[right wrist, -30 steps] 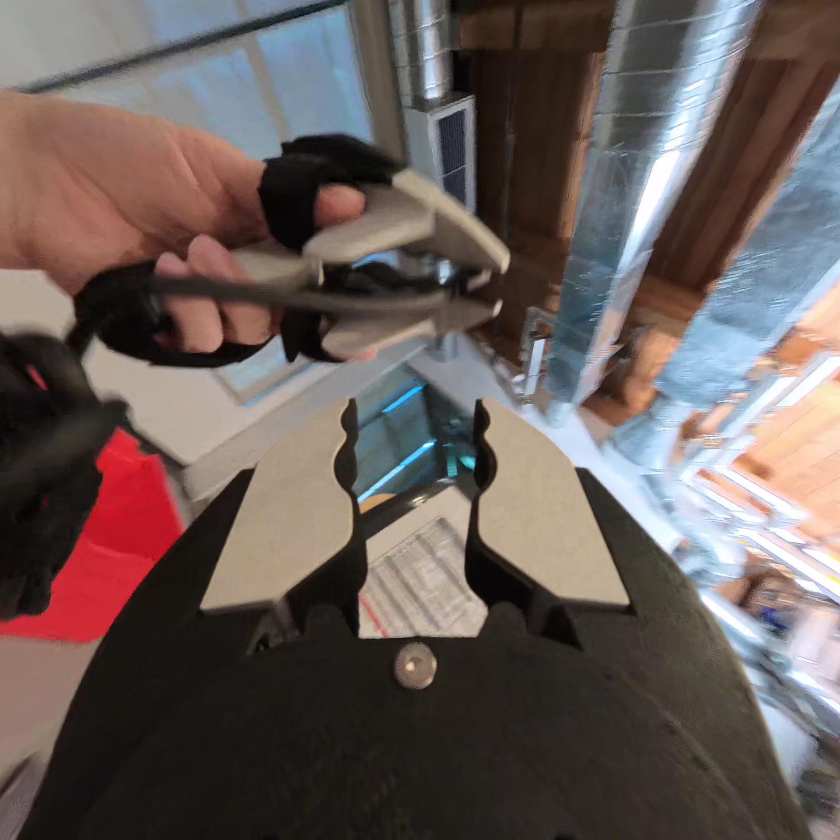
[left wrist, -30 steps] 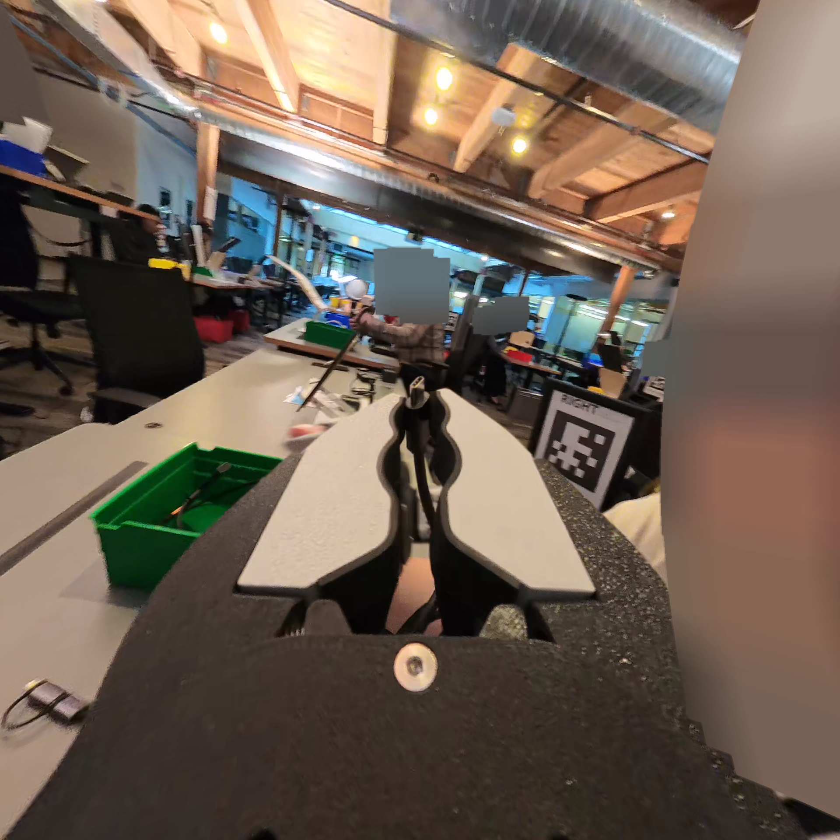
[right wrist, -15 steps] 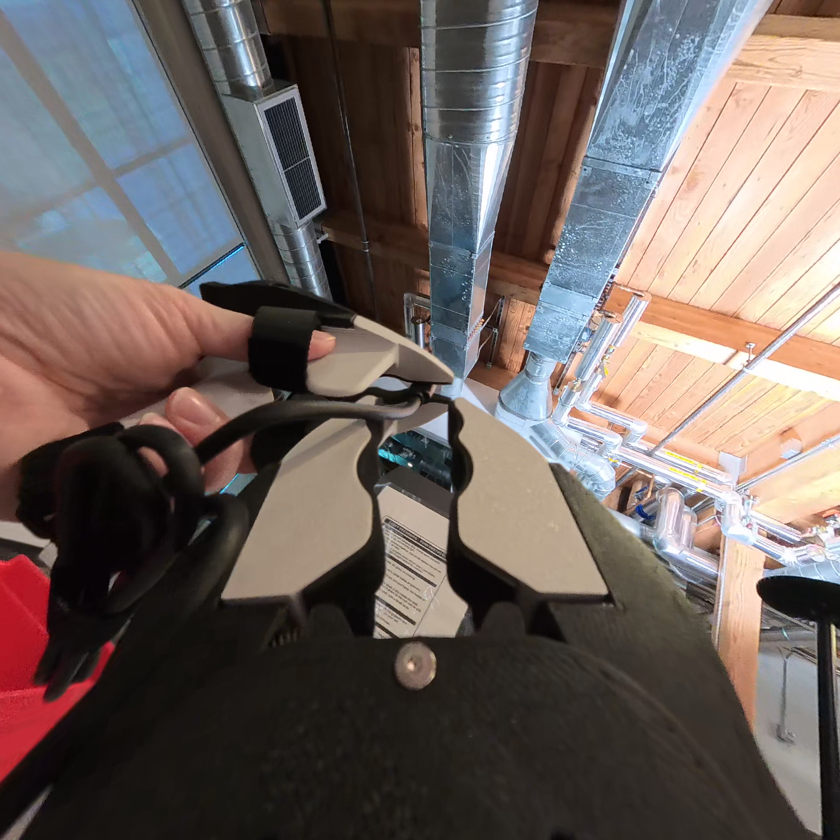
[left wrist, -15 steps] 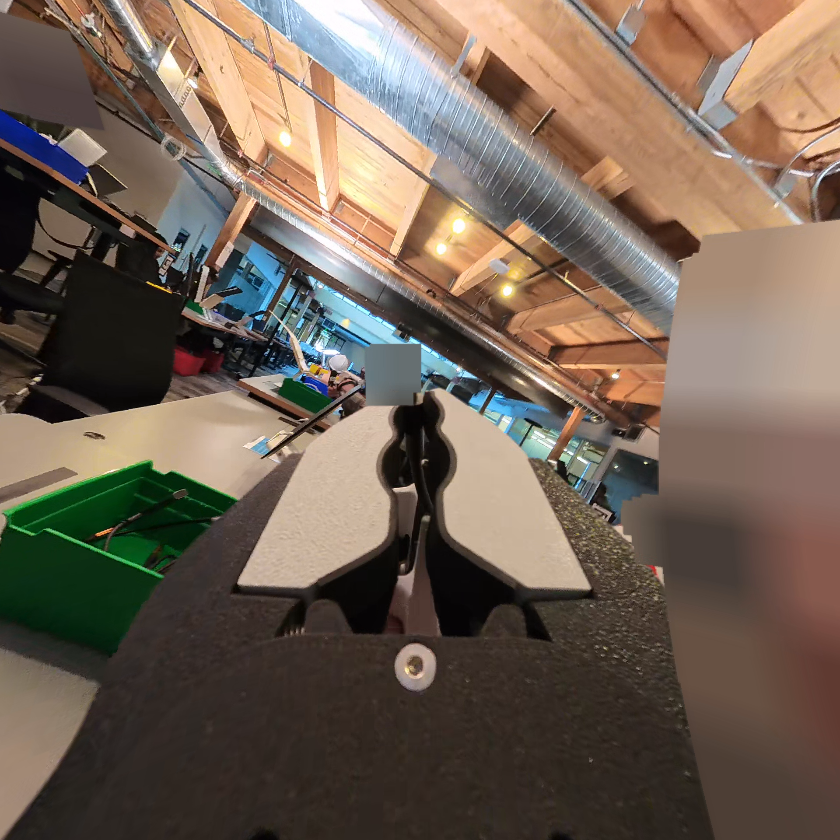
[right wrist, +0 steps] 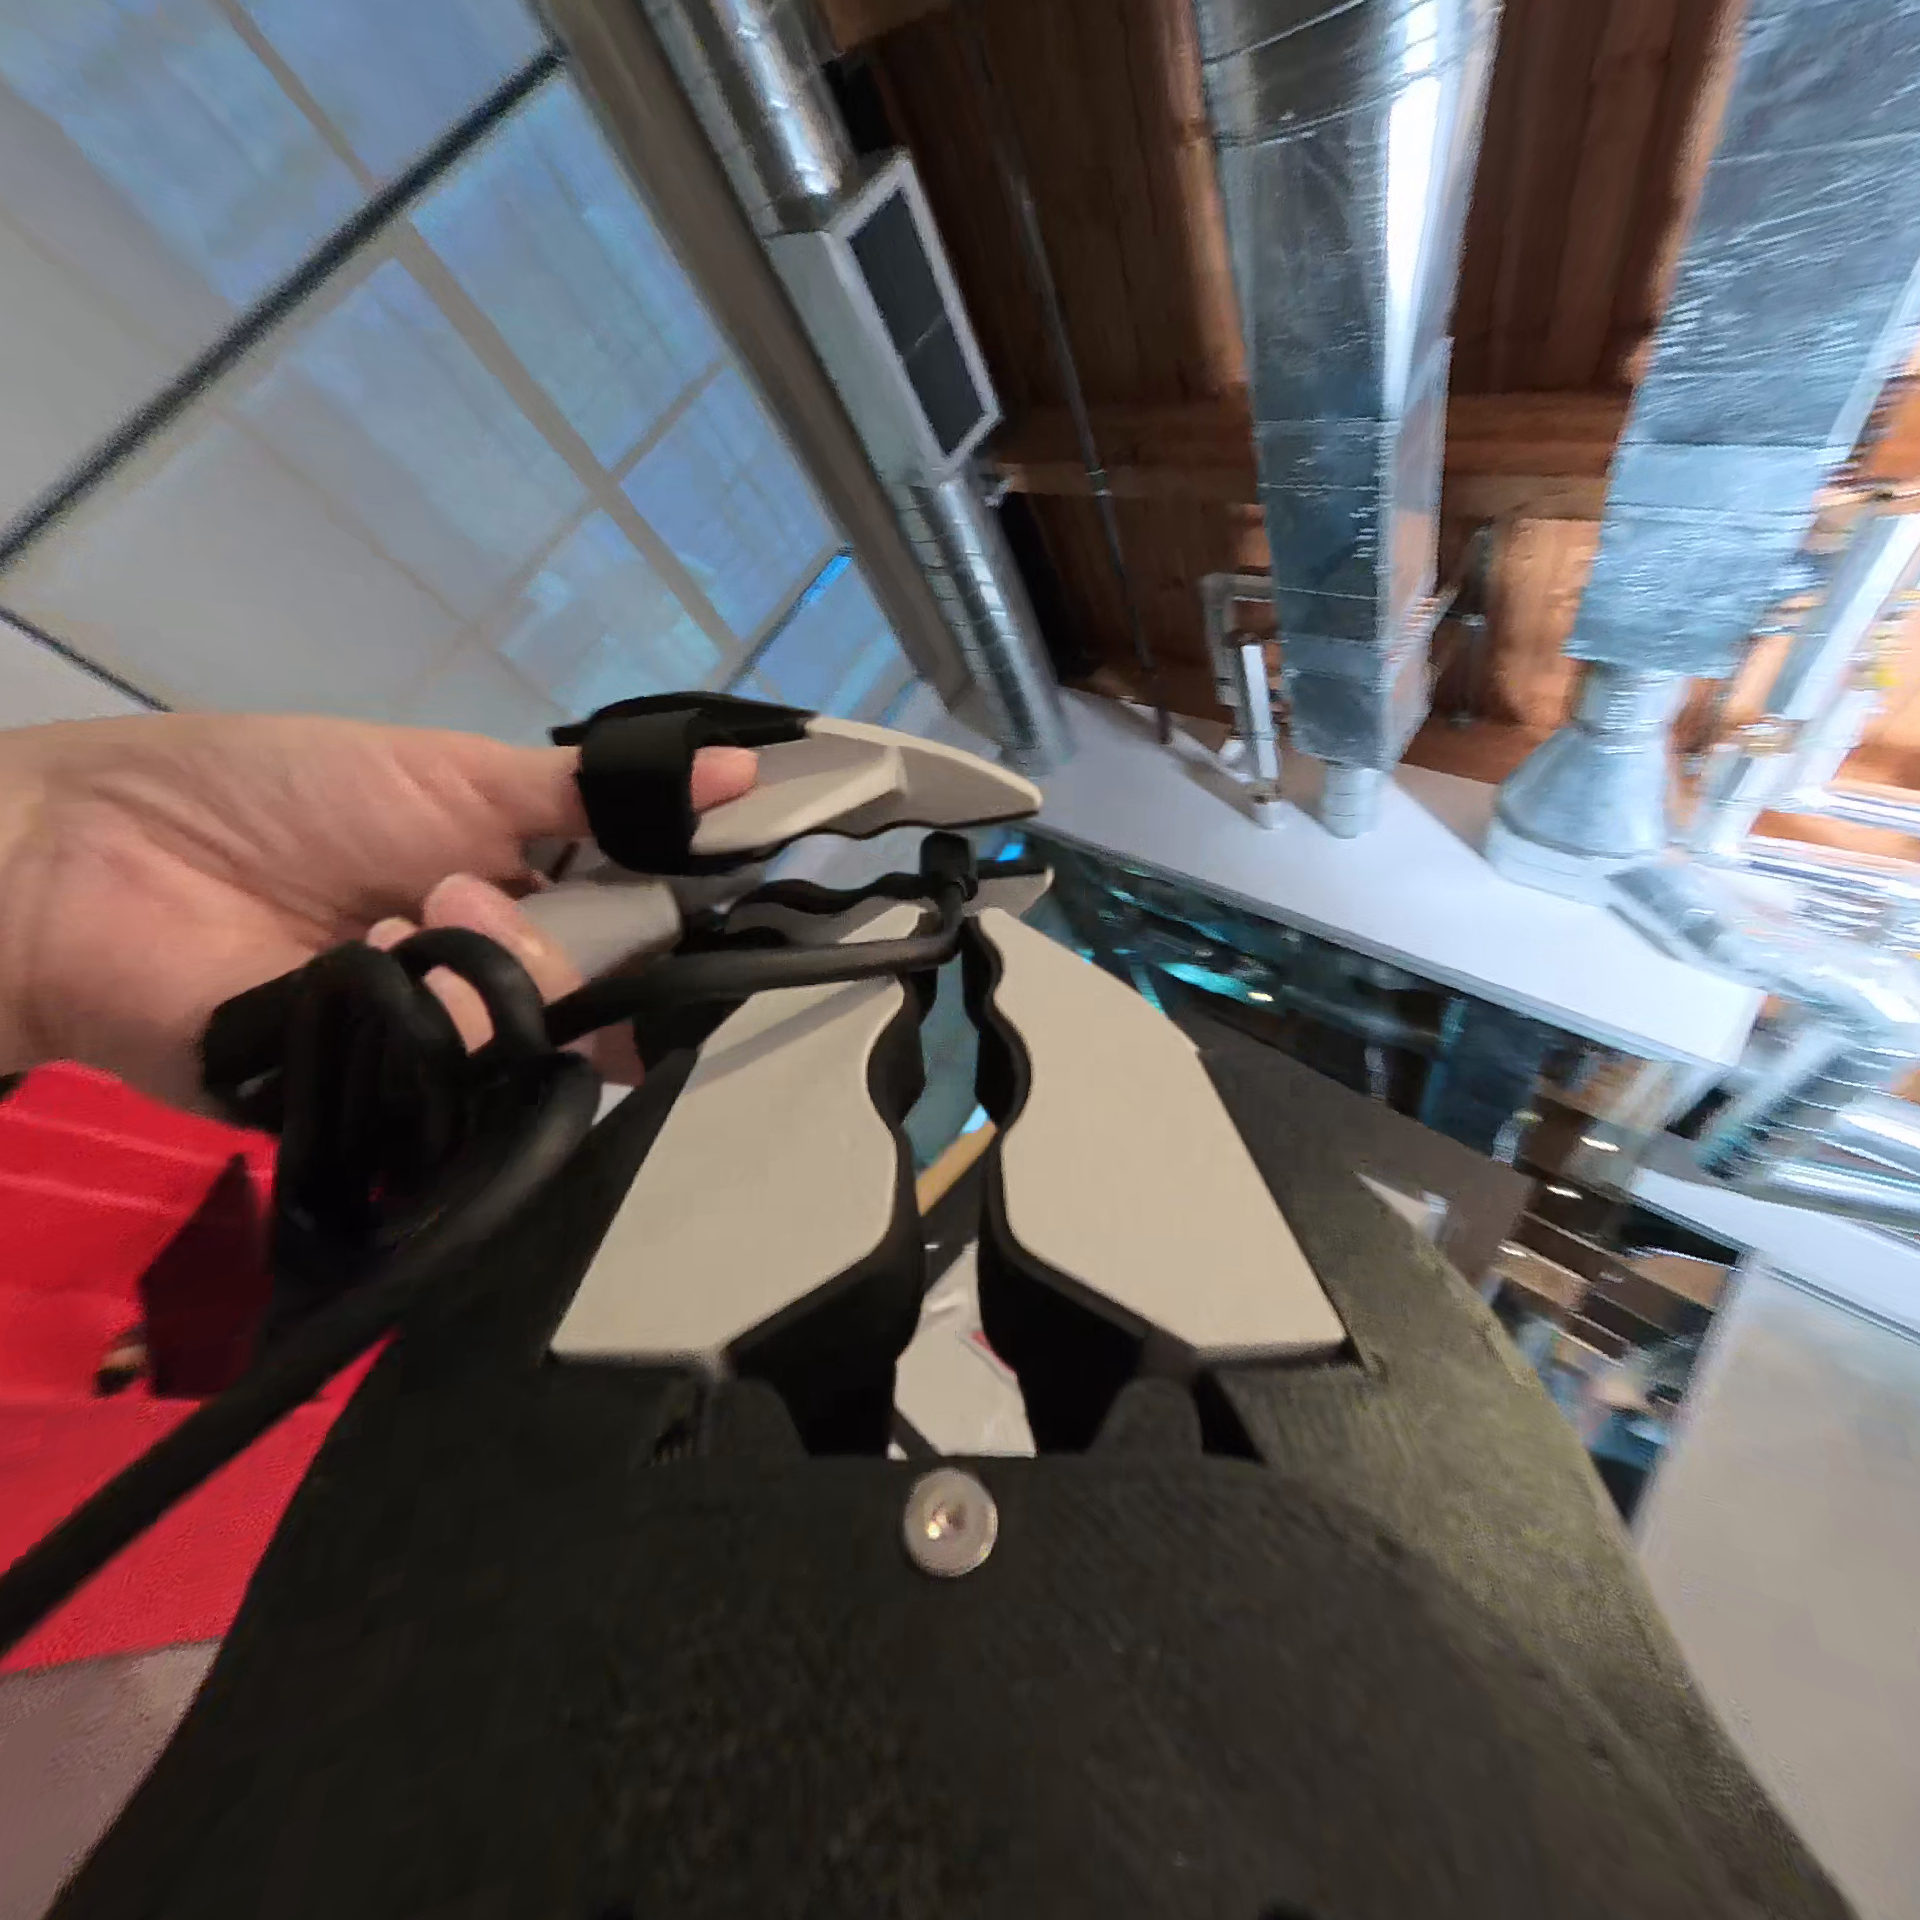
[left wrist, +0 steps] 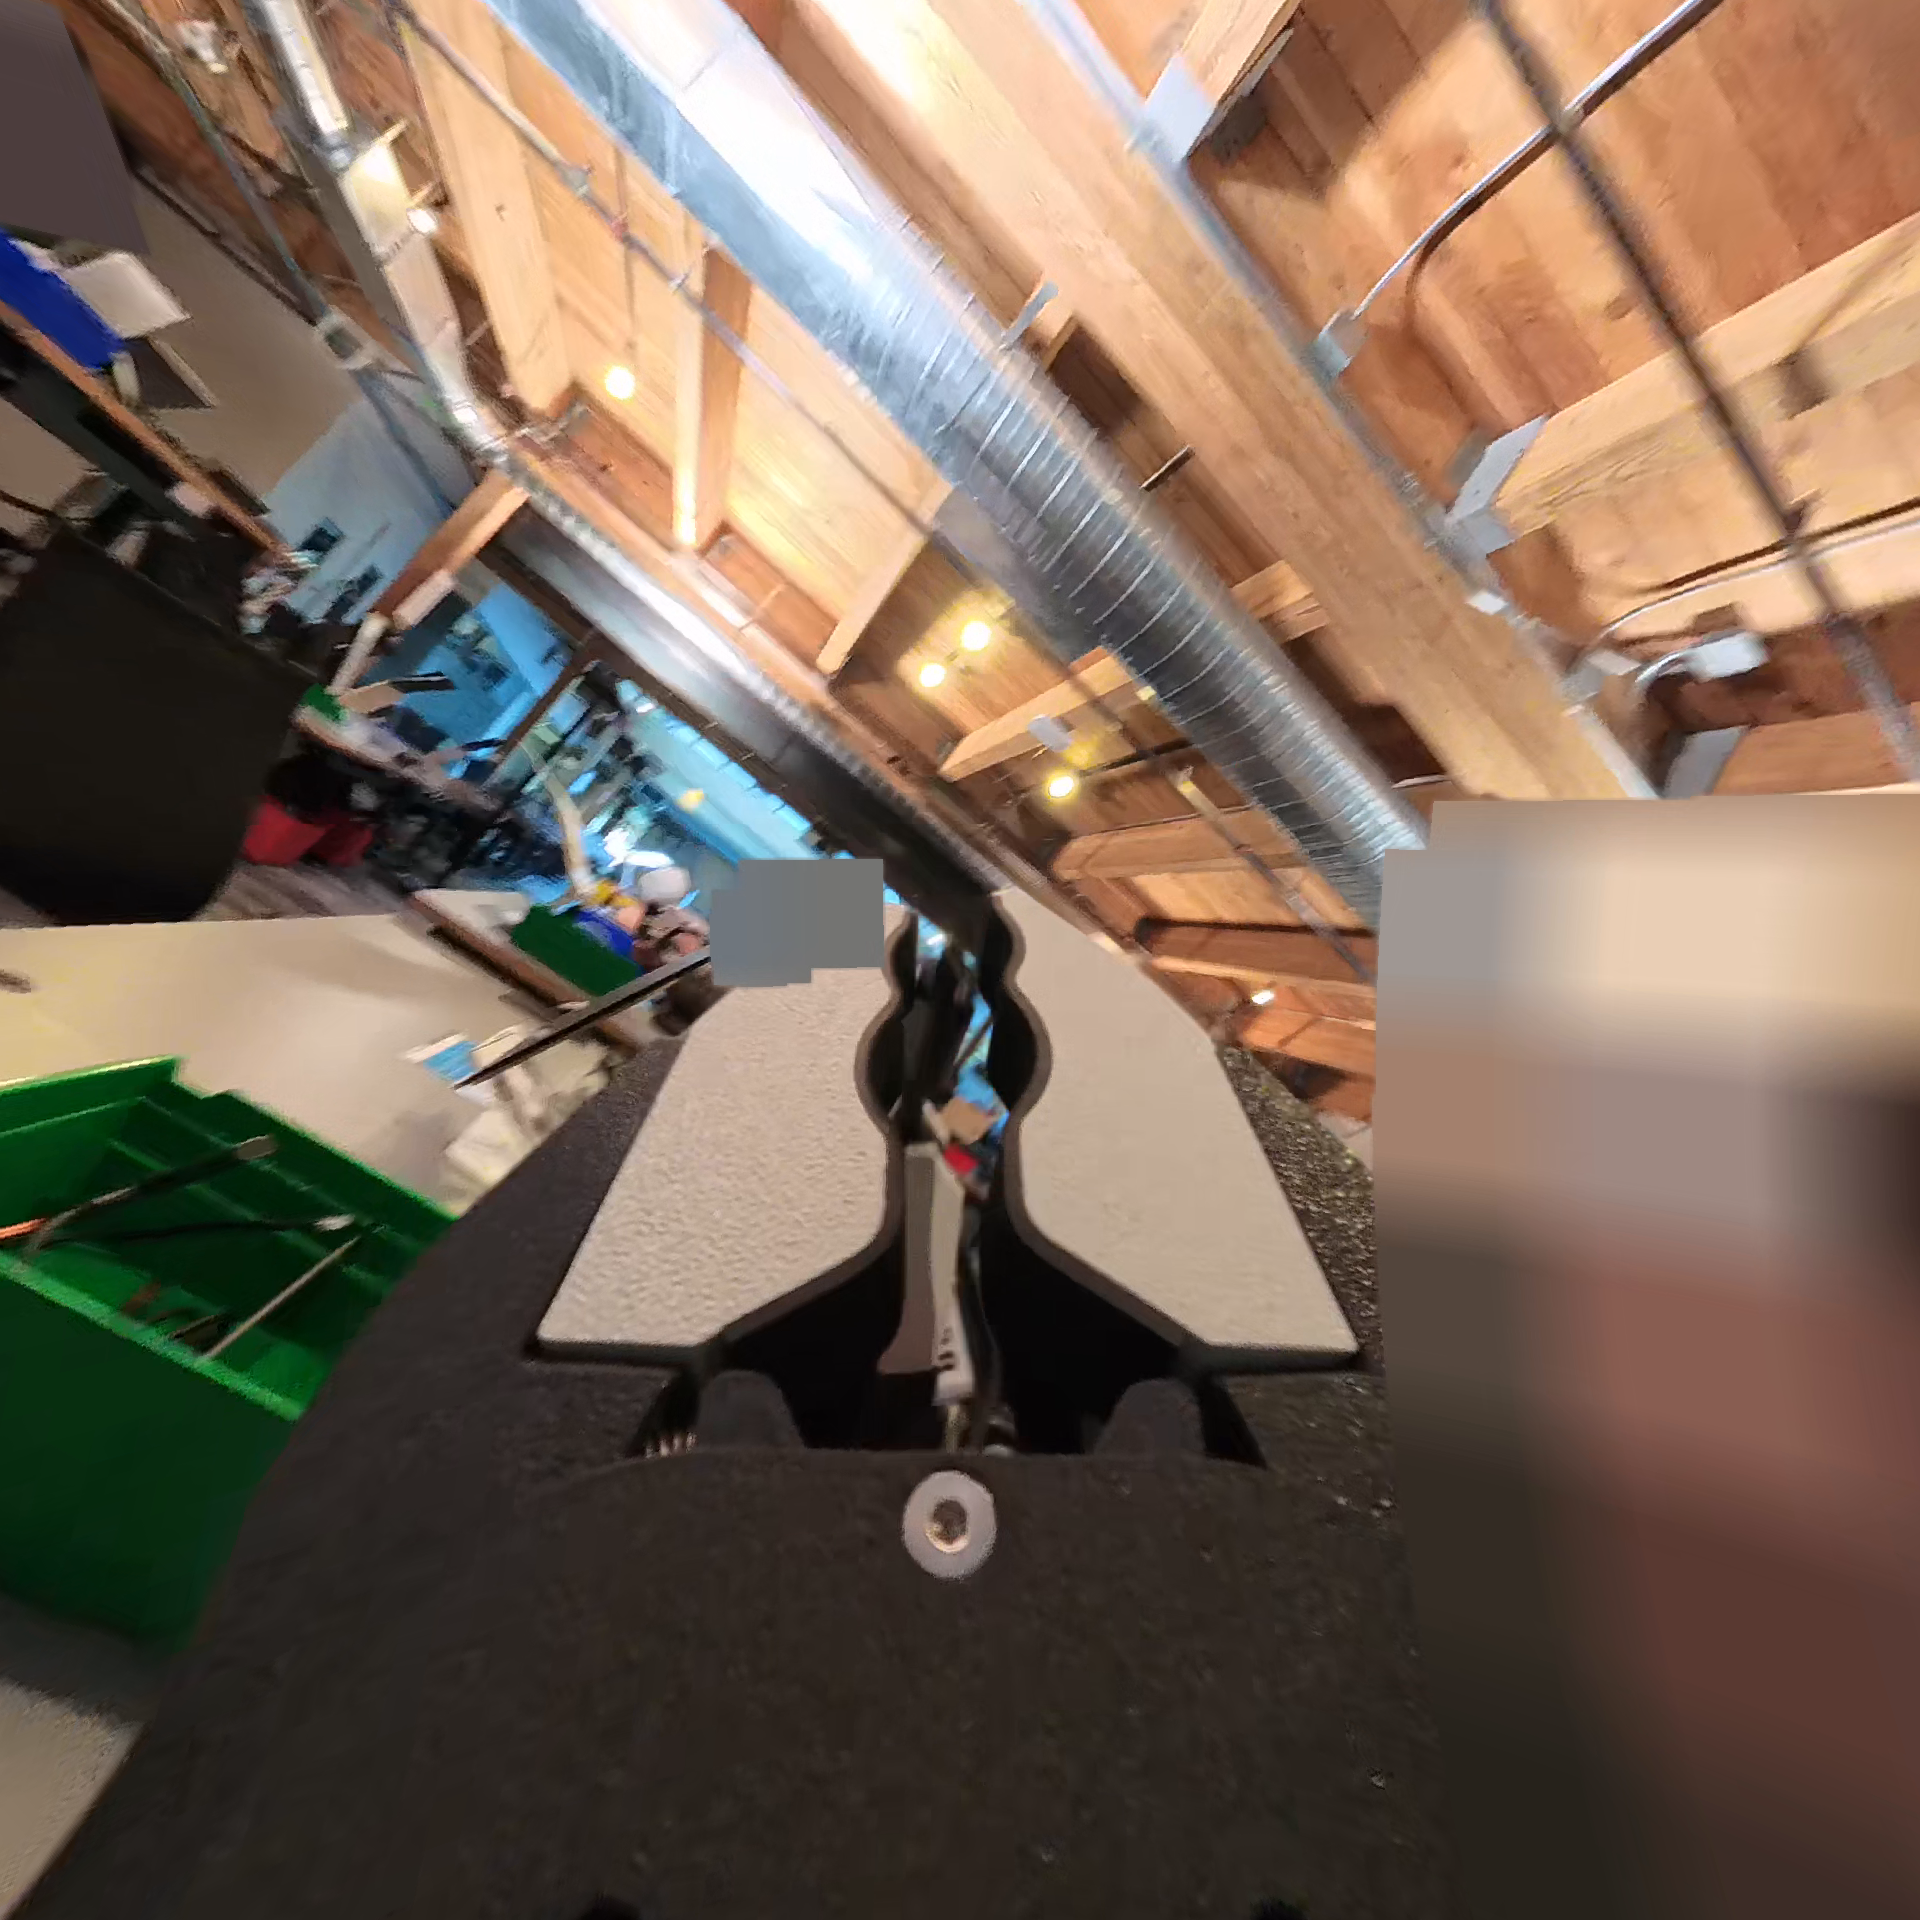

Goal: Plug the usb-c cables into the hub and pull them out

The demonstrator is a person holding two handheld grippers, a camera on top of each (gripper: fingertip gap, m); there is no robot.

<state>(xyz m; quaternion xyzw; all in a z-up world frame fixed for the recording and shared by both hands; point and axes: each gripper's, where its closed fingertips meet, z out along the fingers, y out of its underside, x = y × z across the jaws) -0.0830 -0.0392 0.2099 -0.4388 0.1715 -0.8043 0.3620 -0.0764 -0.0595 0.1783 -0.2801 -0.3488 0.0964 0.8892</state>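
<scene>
A black usb-c cable [right wrist: 727, 971] runs from a coiled bundle [right wrist: 364, 1060] by the hand up to a plug end between the two grippers. My right gripper [right wrist: 951, 925] has its fingertips pinched on the cable just below the plug. My left gripper [right wrist: 1029, 847] shows in the right wrist view, held by a hand [right wrist: 208, 862], with its jaws around the plug. In the left wrist view my left gripper [left wrist: 951, 935] has the black cable [left wrist: 935, 997] between its nearly shut tips. Both grippers are raised and tilted toward the ceiling. The hub is not in view.
A green bin [left wrist: 104, 1455] with several cables stands on the grey table [left wrist: 260, 997] at the left. A red bin [right wrist: 94, 1195] sits low on the left in the right wrist view. Ducts and wooden beams fill the background. About 4 centimeters separates my left fingertips from my right.
My right gripper's jaws have closed from wide open onto the cable held by the left gripper. Both grippers have tilted further up. The left jaws stand a little wider than before.
</scene>
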